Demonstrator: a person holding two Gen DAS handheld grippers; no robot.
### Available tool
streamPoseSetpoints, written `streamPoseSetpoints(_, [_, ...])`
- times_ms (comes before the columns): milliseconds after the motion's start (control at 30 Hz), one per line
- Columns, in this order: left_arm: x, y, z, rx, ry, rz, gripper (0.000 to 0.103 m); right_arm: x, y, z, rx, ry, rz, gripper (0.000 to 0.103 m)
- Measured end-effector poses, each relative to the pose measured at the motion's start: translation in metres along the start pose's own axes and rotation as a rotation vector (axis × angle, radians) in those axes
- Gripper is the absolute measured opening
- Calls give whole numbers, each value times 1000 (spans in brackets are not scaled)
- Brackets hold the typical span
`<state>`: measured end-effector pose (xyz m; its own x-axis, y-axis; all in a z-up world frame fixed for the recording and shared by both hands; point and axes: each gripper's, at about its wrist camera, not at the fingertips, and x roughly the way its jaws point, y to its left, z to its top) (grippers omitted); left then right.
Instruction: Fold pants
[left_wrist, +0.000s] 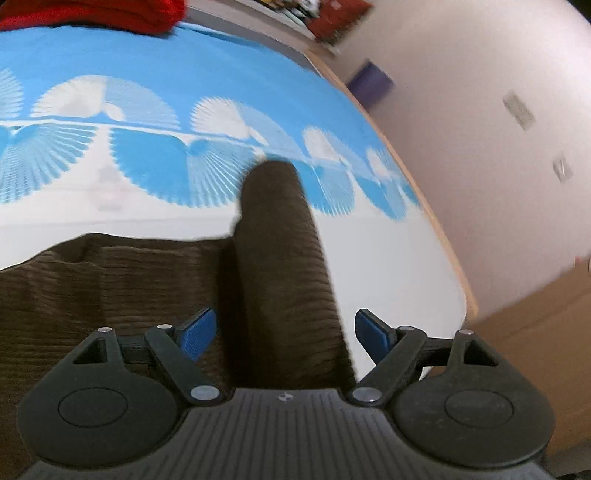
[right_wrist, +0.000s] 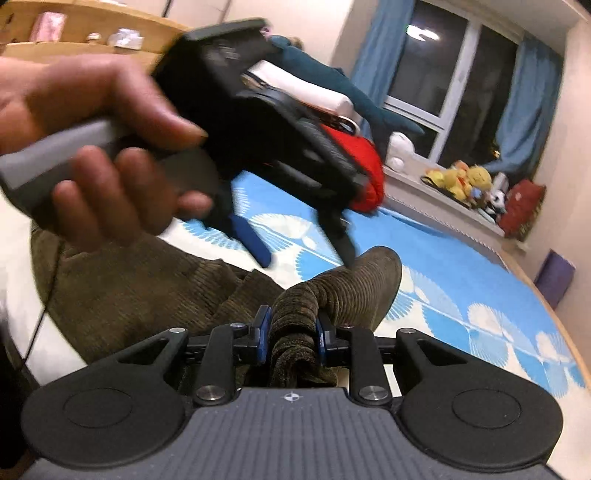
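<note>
Pants (right_wrist: 229, 291) lie on the bed (right_wrist: 480, 288) below the red cushion (right_wrist: 364, 166), one leg bunched in the right hand-held gripper (right_wrist: 291, 332) while the left hand-held gripper (left_wrist: 284, 332) gapes empty above, so an unsupported lift could drag the fold crooked.

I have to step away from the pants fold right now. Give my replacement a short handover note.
Left gripper: open, holding nothing, above the pants.
Right gripper: shut on a bunched pant leg, lifted off the bed.
Pants: brown corduroy, crumpled on the blue and white sheet, not flat.
Done: one leg picked up.
Left: probably lay it over the other, smooth, then fold.
</note>
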<state>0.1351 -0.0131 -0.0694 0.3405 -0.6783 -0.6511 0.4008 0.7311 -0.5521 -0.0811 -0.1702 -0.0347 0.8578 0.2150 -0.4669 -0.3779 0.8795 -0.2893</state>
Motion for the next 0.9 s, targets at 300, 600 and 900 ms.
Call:
streamPoseSetpoints(300, [22, 1, -13, 141, 113, 278, 20, -4, 36, 11, -108, -2, 97, 26])
streamPoseSetpoints(600, [-82, 60, -14, 61, -29, 256, 18, -22, -3, 51, 325, -131, 452, 35])
streamPoseSetpoints(900, [-199, 179, -53, -95, -135, 397, 18, 15, -3, 57, 537, -34, 481, 41])
